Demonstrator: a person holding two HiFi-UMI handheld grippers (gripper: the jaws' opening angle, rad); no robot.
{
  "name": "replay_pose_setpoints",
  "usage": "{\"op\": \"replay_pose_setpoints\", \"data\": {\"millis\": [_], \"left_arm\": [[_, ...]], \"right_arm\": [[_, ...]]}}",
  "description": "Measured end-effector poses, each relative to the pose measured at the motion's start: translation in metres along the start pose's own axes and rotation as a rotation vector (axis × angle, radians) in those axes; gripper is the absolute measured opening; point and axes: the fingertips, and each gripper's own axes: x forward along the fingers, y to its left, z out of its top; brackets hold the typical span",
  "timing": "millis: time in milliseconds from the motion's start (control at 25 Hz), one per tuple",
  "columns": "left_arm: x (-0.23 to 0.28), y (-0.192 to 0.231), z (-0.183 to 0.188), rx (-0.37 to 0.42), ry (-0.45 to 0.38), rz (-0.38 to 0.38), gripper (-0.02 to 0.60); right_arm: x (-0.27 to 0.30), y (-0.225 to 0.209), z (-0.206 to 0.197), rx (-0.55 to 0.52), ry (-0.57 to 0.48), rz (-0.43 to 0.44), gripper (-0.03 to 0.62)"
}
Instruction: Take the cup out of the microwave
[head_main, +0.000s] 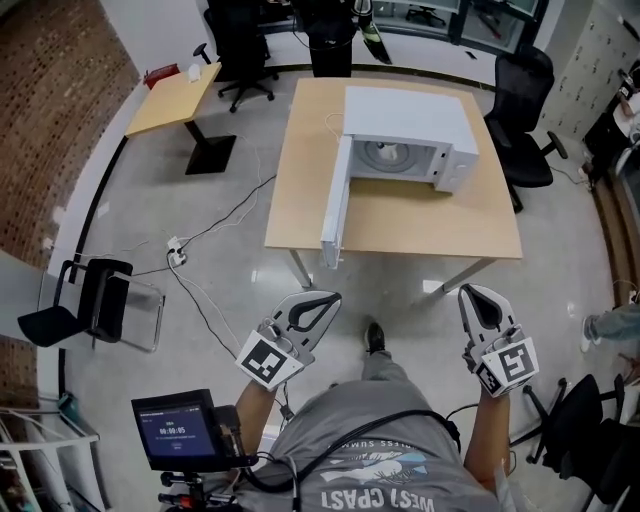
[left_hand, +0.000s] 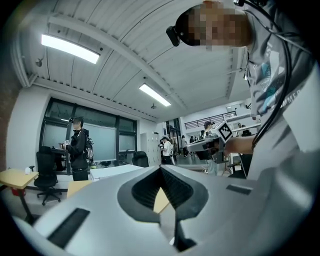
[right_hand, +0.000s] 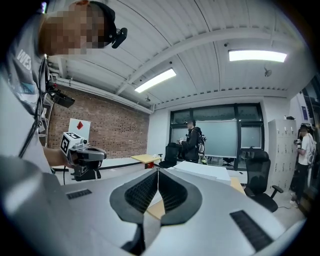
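Observation:
A white microwave (head_main: 410, 135) stands on a wooden table (head_main: 400, 225) with its door (head_main: 335, 205) swung wide open toward me. Inside the cavity a small pale cup (head_main: 390, 153) shows. My left gripper (head_main: 330, 296) and right gripper (head_main: 471, 290) hover over the floor well short of the table, both pointing at it. Both are shut with nothing between the jaws. In the left gripper view the left gripper (left_hand: 160, 168) has its tips together, with the microwave (left_hand: 112, 171) far beyond. The right gripper (right_hand: 158, 170) also has its tips touching, and the microwave (right_hand: 200, 170) lies ahead of it.
A smaller table (head_main: 175, 98) stands at the back left. Office chairs (head_main: 525, 120) flank the main table. A power strip with cables (head_main: 177, 252) lies on the floor, a dark folding chair (head_main: 95, 300) stands at left, and a monitor (head_main: 180, 430) is by my hip. A person (right_hand: 192, 142) stands far off.

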Motion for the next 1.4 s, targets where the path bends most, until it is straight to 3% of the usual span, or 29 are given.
{"op": "replay_pose_setpoints", "data": {"millis": [400,640,880,1080,1400], "left_arm": [[0.097,0.095,-0.02,-0.07,0.012,0.092,0.043],[0.134,0.135,-0.026,-0.099,0.029,0.146,0.043],[0.15,0.158,-0.034,-0.12,0.08,0.212,0.043],[0.172,0.176,-0.058,-0.143,0.137,0.281,0.043],[0.174,0.187,-0.067,-0.181,0.196,0.358,0.043]], "right_arm": [[0.14,-0.124,-0.025,0.028,0.044,0.048,0.011],[0.217,-0.177,-0.048,0.038,0.071,0.077,0.011],[0.286,-0.211,-0.078,0.049,0.106,0.119,0.012],[0.35,-0.249,-0.133,0.073,0.156,0.155,0.012],[0.429,-0.281,-0.192,0.088,0.23,0.119,0.012]]}}
